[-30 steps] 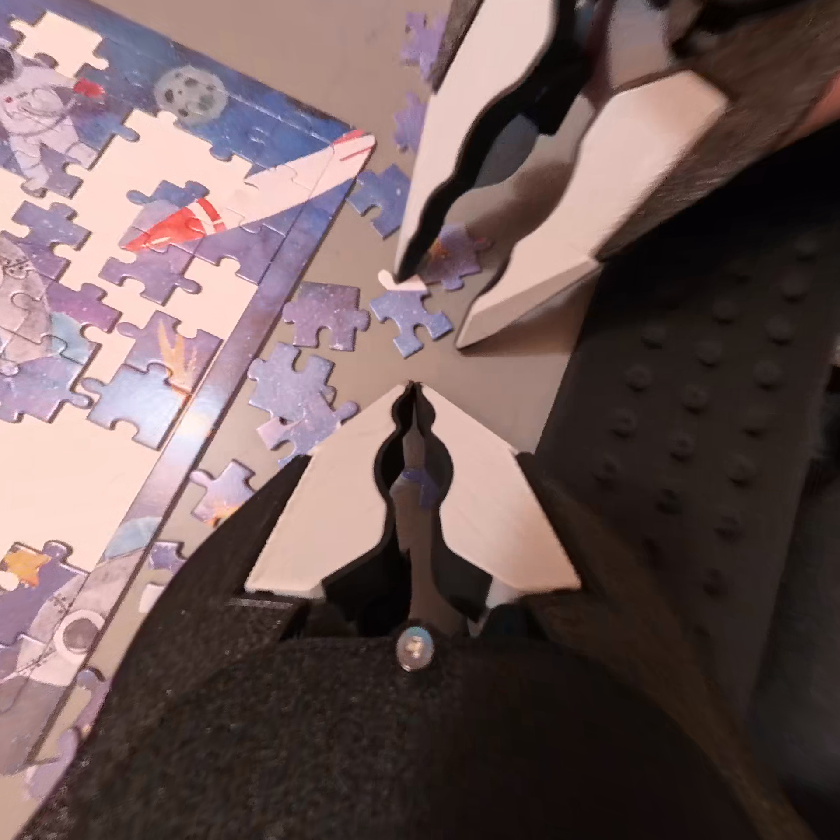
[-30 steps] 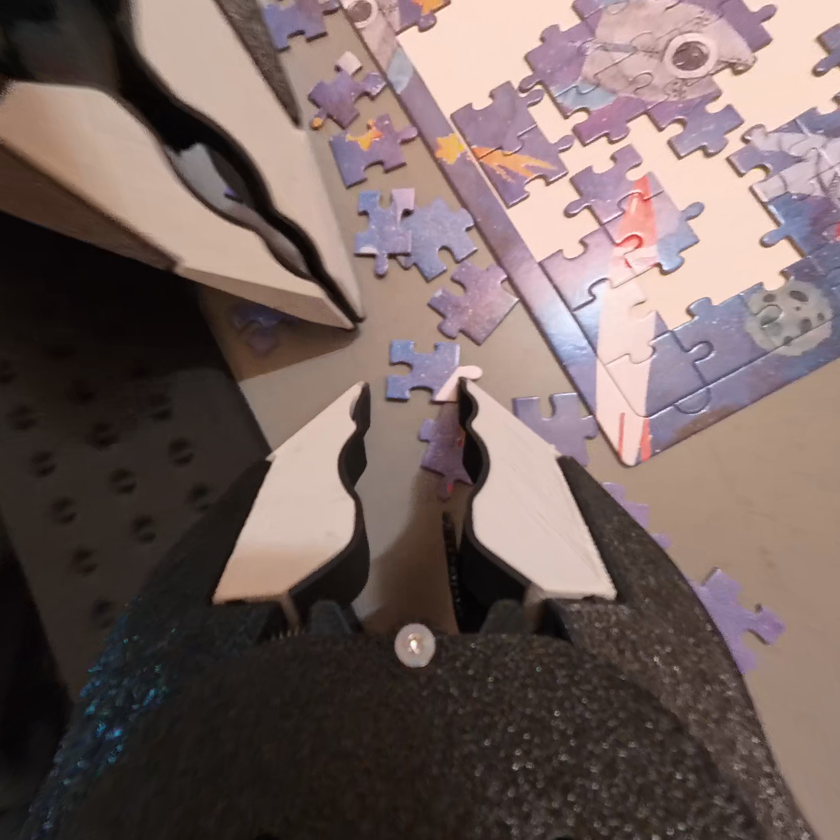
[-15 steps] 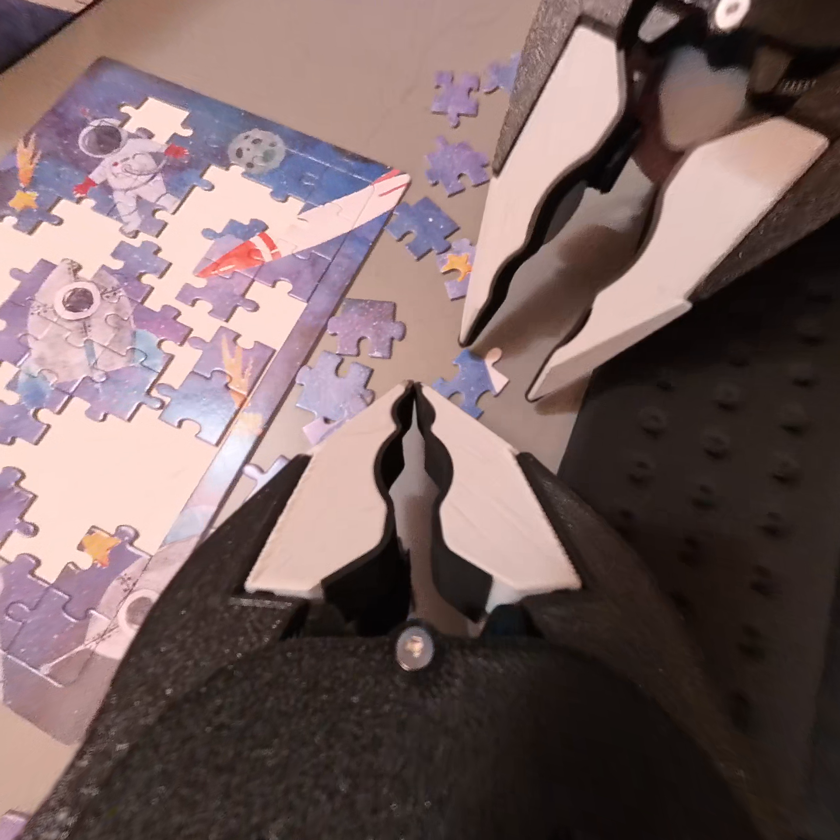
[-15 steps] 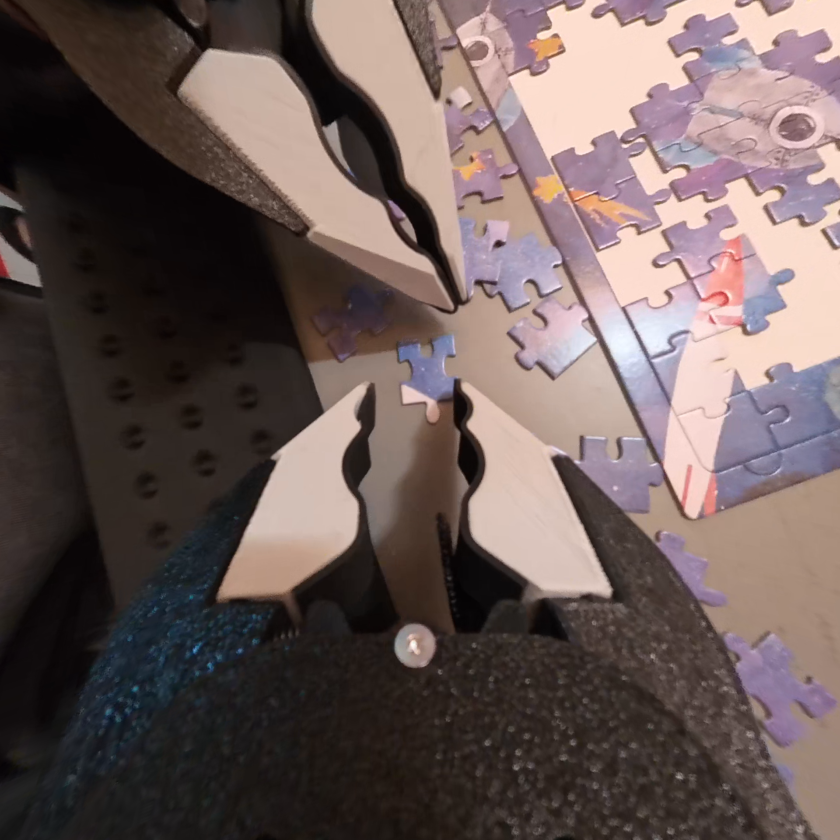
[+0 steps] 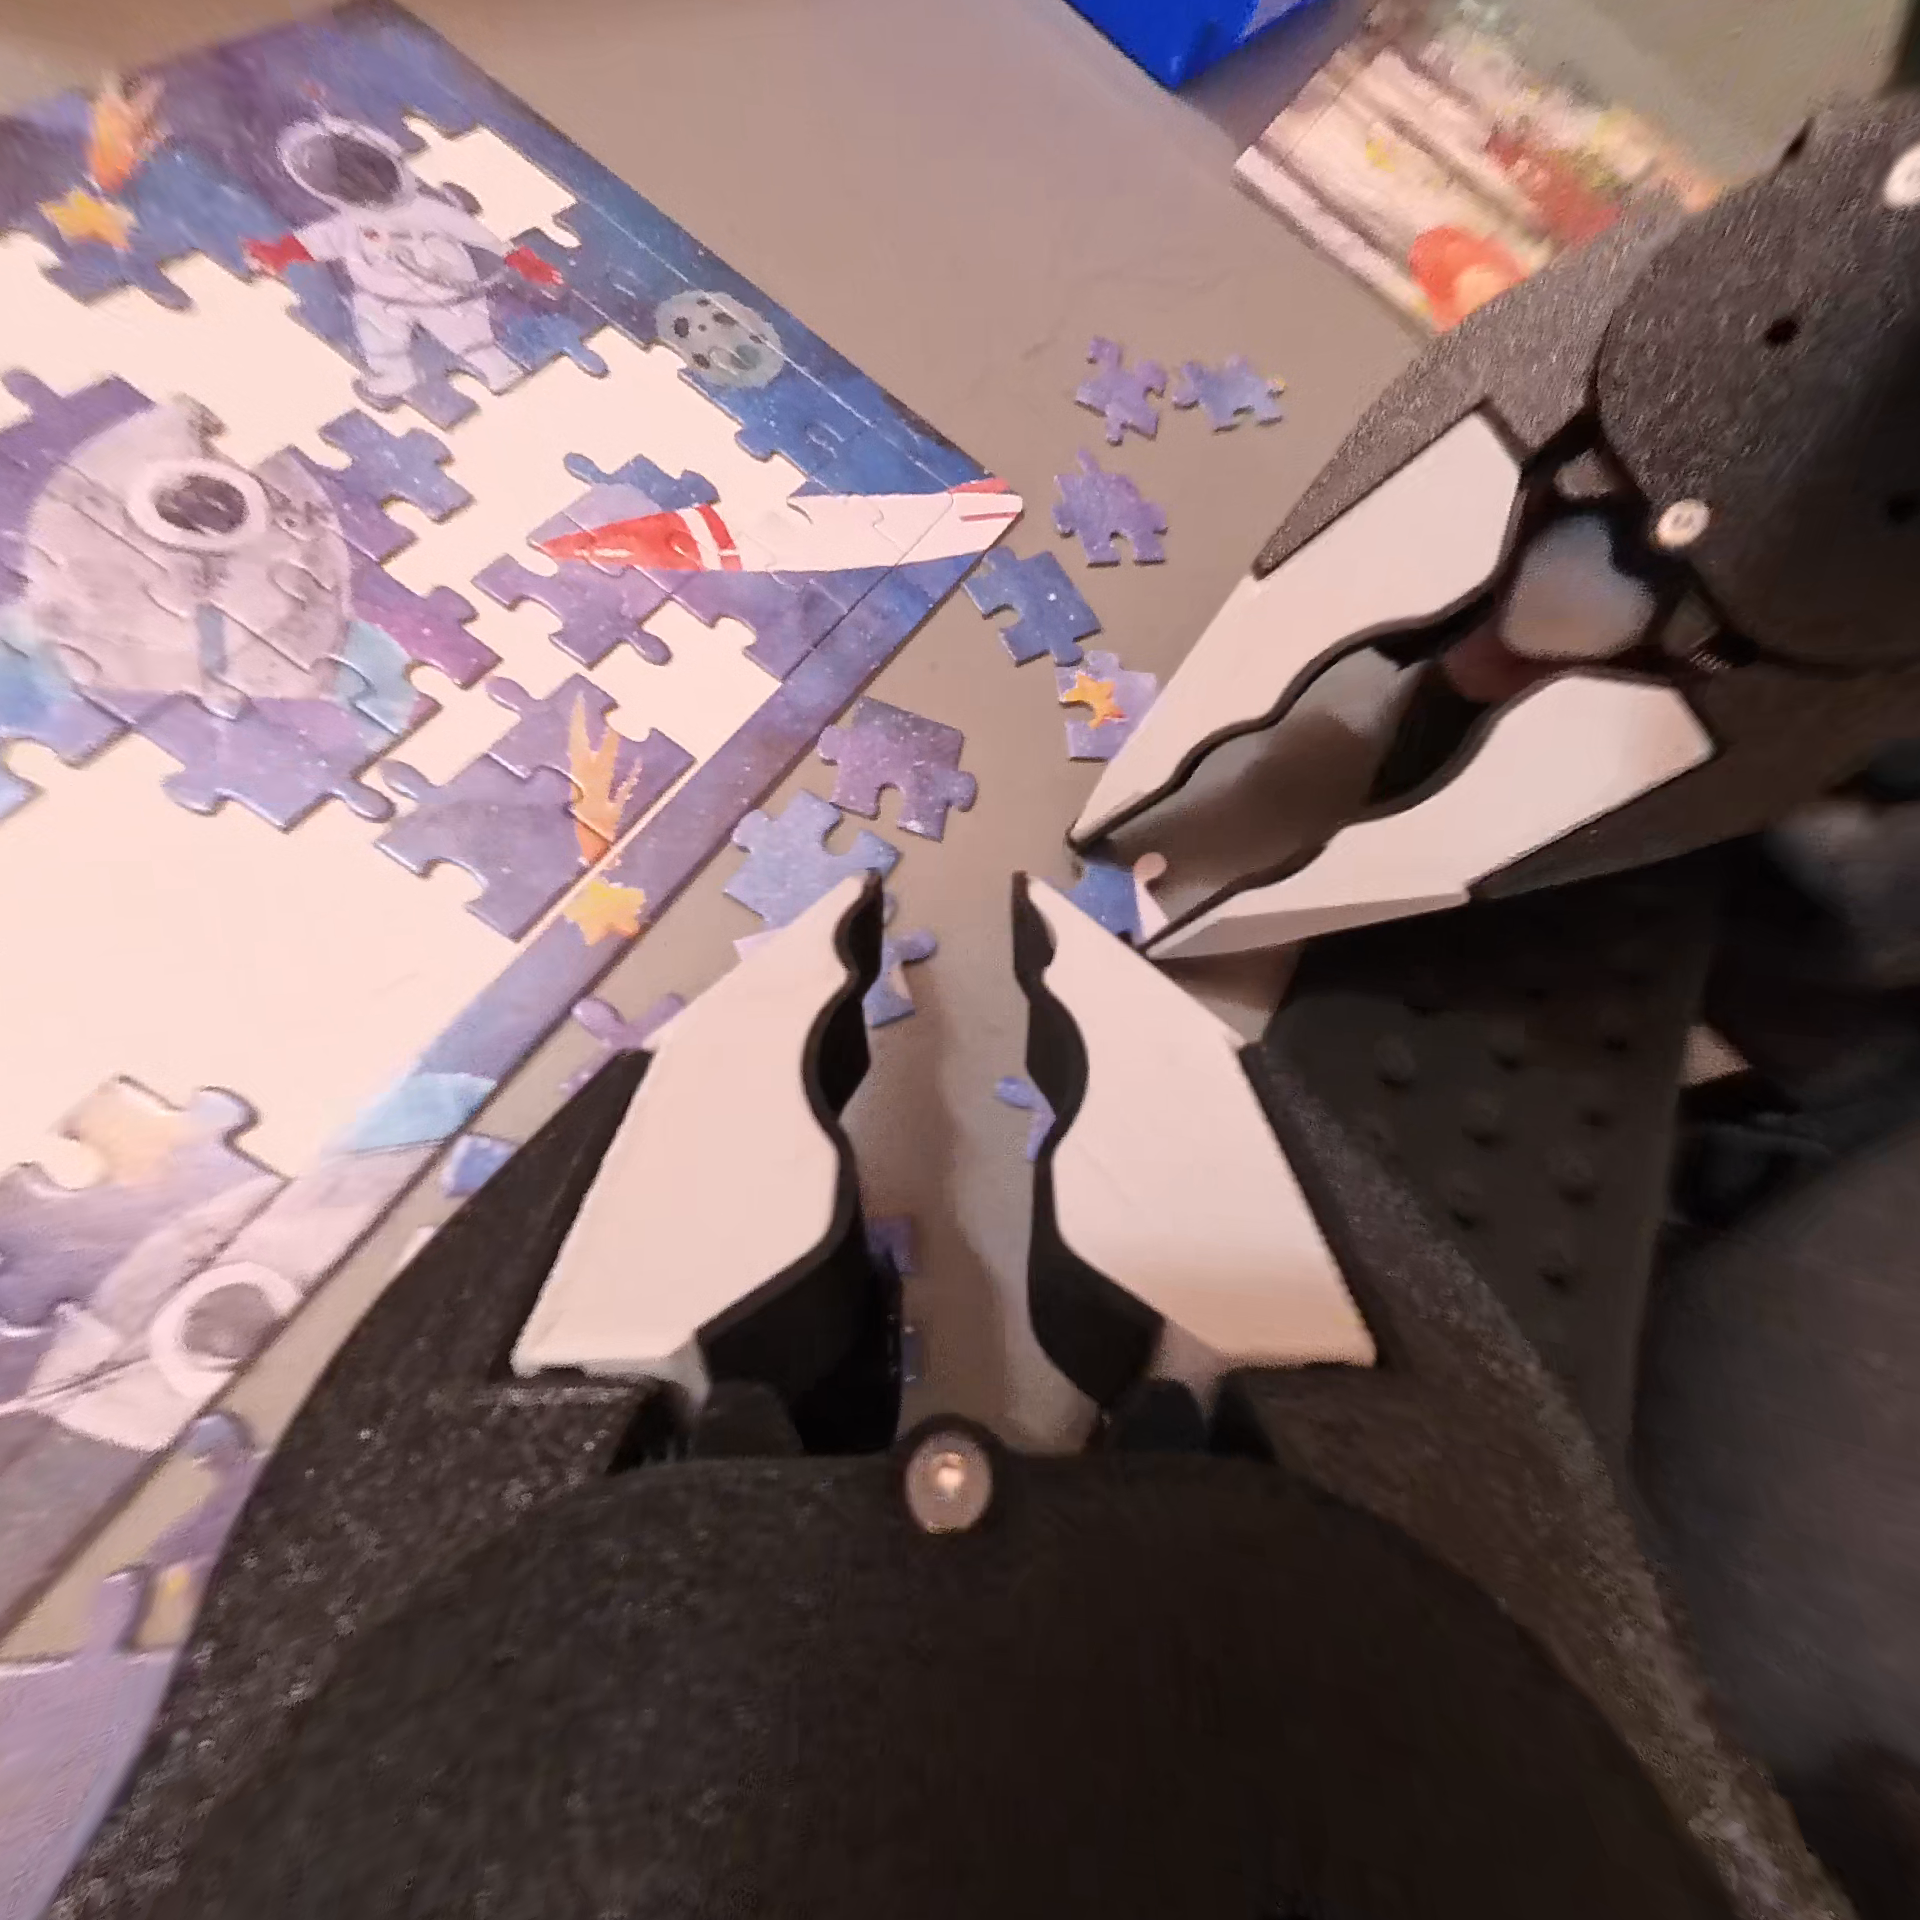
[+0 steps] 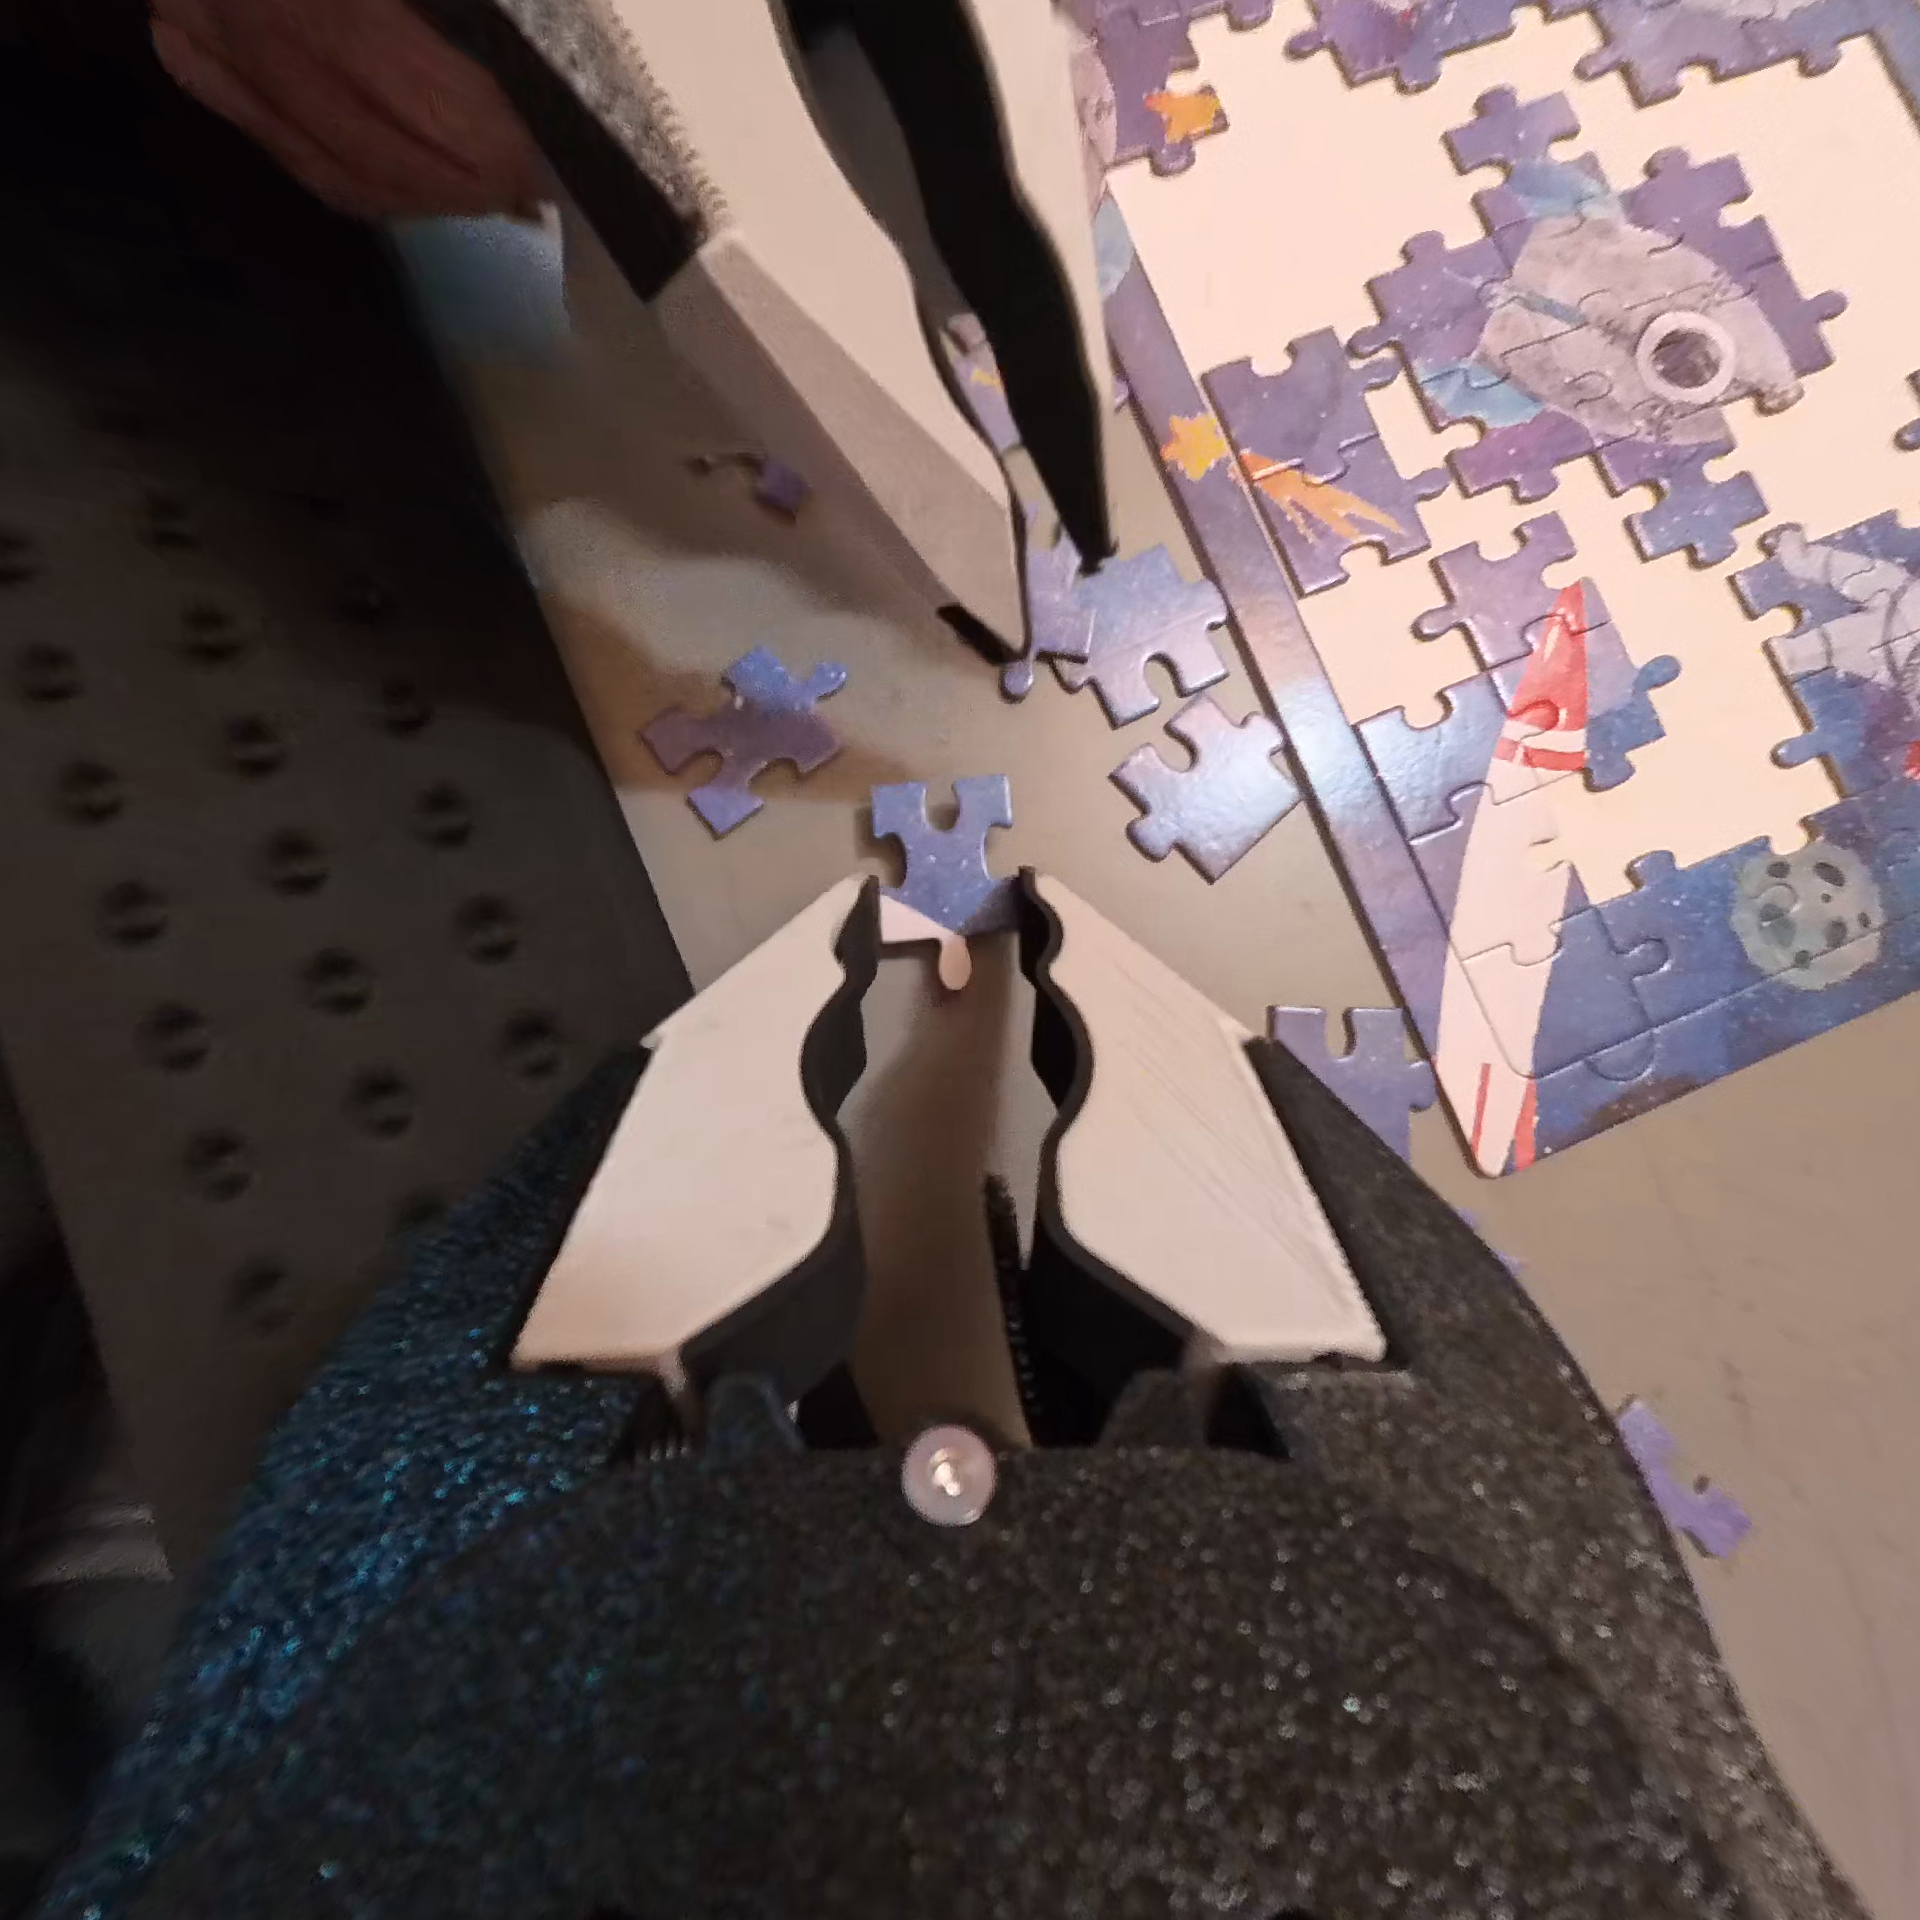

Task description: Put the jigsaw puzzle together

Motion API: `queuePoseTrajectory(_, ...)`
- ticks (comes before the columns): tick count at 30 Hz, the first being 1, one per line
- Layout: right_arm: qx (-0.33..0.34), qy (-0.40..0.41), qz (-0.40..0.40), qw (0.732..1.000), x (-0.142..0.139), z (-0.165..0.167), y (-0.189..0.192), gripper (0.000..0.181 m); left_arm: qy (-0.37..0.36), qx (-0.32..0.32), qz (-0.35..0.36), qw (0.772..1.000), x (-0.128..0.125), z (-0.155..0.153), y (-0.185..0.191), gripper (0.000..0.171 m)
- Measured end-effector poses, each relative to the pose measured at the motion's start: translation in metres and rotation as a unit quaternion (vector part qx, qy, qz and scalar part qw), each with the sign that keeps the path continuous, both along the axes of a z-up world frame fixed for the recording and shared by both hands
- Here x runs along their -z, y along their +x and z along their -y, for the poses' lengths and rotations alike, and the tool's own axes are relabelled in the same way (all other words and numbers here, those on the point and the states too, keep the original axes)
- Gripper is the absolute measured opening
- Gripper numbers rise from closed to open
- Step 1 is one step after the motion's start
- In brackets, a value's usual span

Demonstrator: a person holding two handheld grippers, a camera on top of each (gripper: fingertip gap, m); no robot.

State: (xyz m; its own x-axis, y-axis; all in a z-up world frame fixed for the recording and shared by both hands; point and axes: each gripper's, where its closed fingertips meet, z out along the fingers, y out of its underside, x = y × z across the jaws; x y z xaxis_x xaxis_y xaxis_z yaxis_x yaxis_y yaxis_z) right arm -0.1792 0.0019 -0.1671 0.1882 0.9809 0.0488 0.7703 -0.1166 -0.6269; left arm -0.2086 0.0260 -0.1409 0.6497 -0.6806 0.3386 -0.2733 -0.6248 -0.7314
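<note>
The space jigsaw board [image 5: 312, 935] lies at the left, partly filled, with cream gaps; in the right wrist view the board [image 6: 1299, 156] is at the upper right. Loose blue and purple pieces [image 5: 899, 769] lie on the table beside its edge. My right gripper [image 6: 948, 883] is shut on a blue piece [image 6: 940, 852] with a white corner, pinched between its fingertips. In the left wrist view the right gripper [image 5: 1112, 888] holds that piece [image 5: 1107, 894]. My left gripper [image 5: 945, 888] is open and empty, just left of it, over a loose piece [image 5: 894, 977].
A black dotted mat [image 5: 1507, 1143] borders the table on the right; in the right wrist view the mat [image 6: 260, 831] is on the left. More loose pieces [image 6: 748, 738] [image 6: 1210, 790] lie nearby. A picture box [image 5: 1455, 187] and a blue object [image 5: 1195, 31] sit far back.
My left gripper went from shut to open and pulled back. My right gripper moved over the blue piece and closed on it.
</note>
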Motion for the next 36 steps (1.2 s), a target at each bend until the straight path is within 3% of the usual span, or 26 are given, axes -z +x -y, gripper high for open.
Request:
queuePoseTrajectory(3, 0.005, 0.027, -0.034, 0.999, -0.015, -0.005, -0.002, 0.026, -0.073, 0.008, 0.074, 0.995, -0.005, 0.006, 0.005, 0.036)
queuePoseTrajectory(7, 0.007, 0.073, -0.094, 0.993, -0.045, -0.009, -0.009, 0.026, -0.154, 0.042, 0.203, 0.966, -0.027, 0.018, 0.019, 0.033)
queuePoseTrajectory(8, 0.005, 0.077, -0.106, 0.991, -0.050, -0.008, -0.011, 0.026, -0.159, 0.045, 0.212, 0.963, -0.028, 0.018, 0.020, 0.014)
queuePoseTrajectory(9, 0.004, 0.081, -0.112, 0.990, -0.053, -0.007, -0.012, 0.013, -0.159, 0.044, 0.212, 0.963, -0.028, 0.017, 0.019, 0.001)
queuePoseTrajectory(10, 0.002, 0.089, -0.117, 0.989, -0.055, -0.007, -0.013, 0.005, -0.154, 0.039, 0.206, 0.966, -0.027, 0.015, 0.016, 0.001)
queuePoseTrajectory(13, 0.020, 0.059, -0.100, 0.993, -0.058, -0.009, -0.005, 0.030, -0.132, 0.033, 0.173, 0.976, -0.034, 0.016, 0.001, 0.001)
queuePoseTrajectory(16, -0.001, -0.017, -0.072, 0.997, -0.091, 0.020, 0.015, 0.029, -0.071, 0.049, 0.118, 0.989, -0.071, 0.034, -0.030, 0.001)
queuePoseTrajectory(21, -0.014, 0.011, 0.019, 1.000, -0.149, 0.021, 0.063, 0.029, -0.013, 0.100, 0.014, 0.995, -0.138, 0.053, -0.068, 0.001)
queuePoseTrajectory(26, -0.059, -0.001, 0.082, 0.995, -0.145, -0.021, 0.053, 0.028, -0.063, 0.169, -0.023, 0.983, -0.180, 0.066, -0.055, 0.001)
queuePoseTrajectory(28, -0.048, -0.014, 0.079, 0.996, -0.126, -0.050, 0.042, 0.025, -0.033, 0.179, -0.057, 0.982, -0.188, 0.046, -0.045, 0.001)
queuePoseTrajectory(30, -0.028, -0.031, 0.069, 0.997, -0.092, -0.083, 0.037, 0.024, -0.023, 0.200, -0.109, 0.973, -0.170, 0.016, -0.031, 0.001)
queuePoseTrajectory(33, 0.061, -0.079, 0.011, 0.995, -0.037, -0.125, 0.032, 0.021, -0.082, 0.232, -0.152, 0.957, -0.107, -0.034, -0.008, 0.001)
queuePoseTrajectory(36, 0.095, -0.095, -0.091, 0.987, -0.009, -0.125, 0.024, 0.020, -0.185, 0.284, -0.161, 0.927, -0.042, -0.063, 0.009, 0.001)
